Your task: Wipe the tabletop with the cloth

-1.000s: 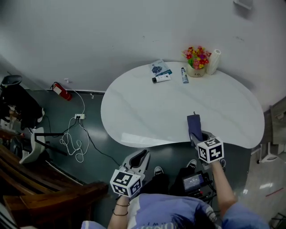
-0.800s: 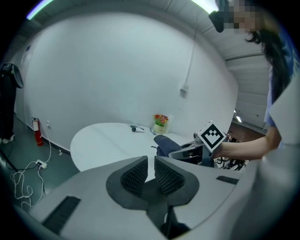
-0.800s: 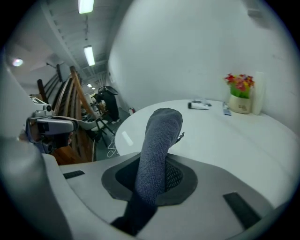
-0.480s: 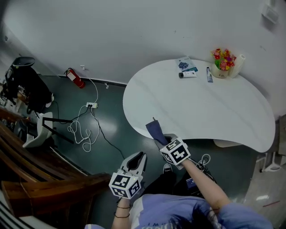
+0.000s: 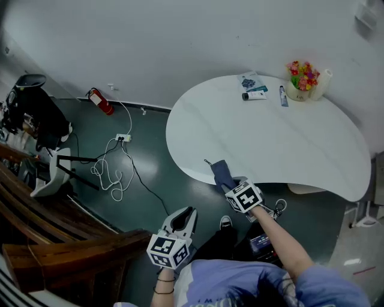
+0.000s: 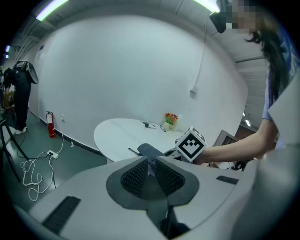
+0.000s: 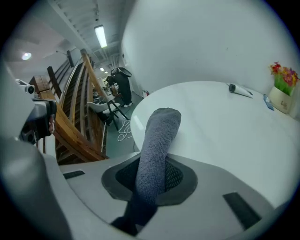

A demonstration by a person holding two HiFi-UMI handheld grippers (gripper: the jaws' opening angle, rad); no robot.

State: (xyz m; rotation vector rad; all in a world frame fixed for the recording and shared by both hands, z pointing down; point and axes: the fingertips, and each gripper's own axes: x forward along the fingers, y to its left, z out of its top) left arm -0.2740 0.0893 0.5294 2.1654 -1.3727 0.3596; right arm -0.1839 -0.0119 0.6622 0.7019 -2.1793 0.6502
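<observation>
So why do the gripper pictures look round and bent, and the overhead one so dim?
Both gripper views: wide-angle lenses curve the wall and blacken the corners. Left gripper view: the ceiling lights flare white along the top edge. Right gripper view: the close cloth looms large. Head view: dim, darkest at the corners; the white table is brightest.

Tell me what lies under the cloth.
The cloth, clamped in the right gripper, rests on the near edge of the white table. The patch of tabletop beneath it is covered.
</observation>
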